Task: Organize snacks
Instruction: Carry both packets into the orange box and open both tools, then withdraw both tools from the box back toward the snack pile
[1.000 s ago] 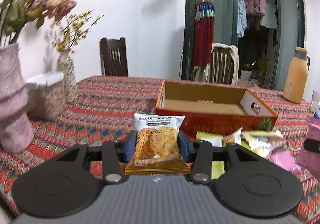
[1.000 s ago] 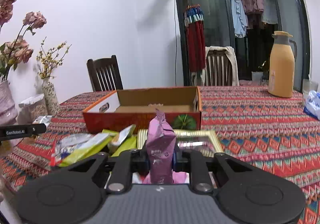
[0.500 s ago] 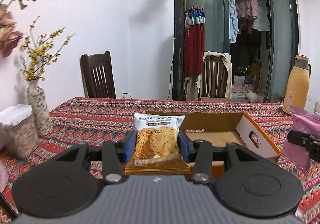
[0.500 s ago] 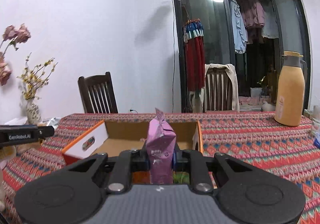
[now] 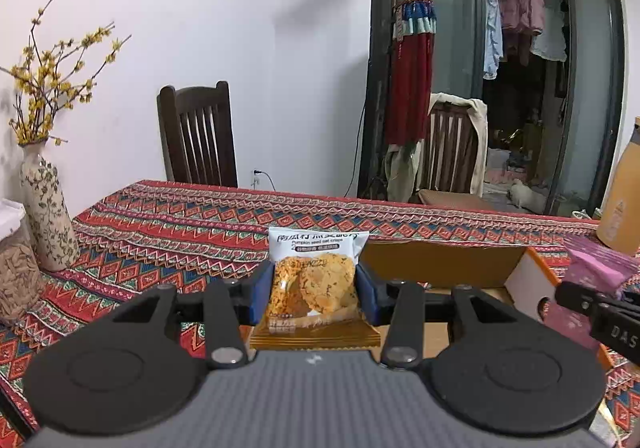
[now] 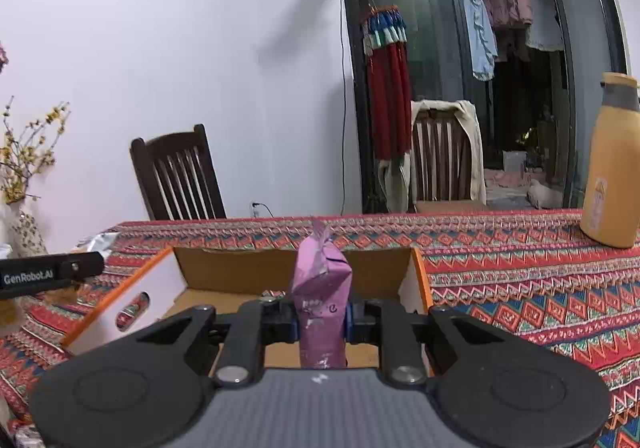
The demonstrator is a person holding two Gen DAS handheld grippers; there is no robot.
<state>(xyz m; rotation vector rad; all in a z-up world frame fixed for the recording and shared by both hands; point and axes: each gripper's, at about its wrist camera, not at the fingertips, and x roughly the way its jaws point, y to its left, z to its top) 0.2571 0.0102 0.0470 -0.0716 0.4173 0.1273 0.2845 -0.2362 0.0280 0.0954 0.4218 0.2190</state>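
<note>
Patterned cloth on the worktop [image 5: 180,224], flowery vase [image 5: 46,208] with yellow sprigs on the left, dark wooden chair [image 5: 198,136] behind, orange thermos [image 6: 610,164] on the right.

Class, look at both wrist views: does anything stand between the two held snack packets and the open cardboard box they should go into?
Nothing visible does. The left gripper holds the crisp packet and the right gripper holds the pink packet, both at the open cardboard box, whose visible floor looks nearly bare.
</note>
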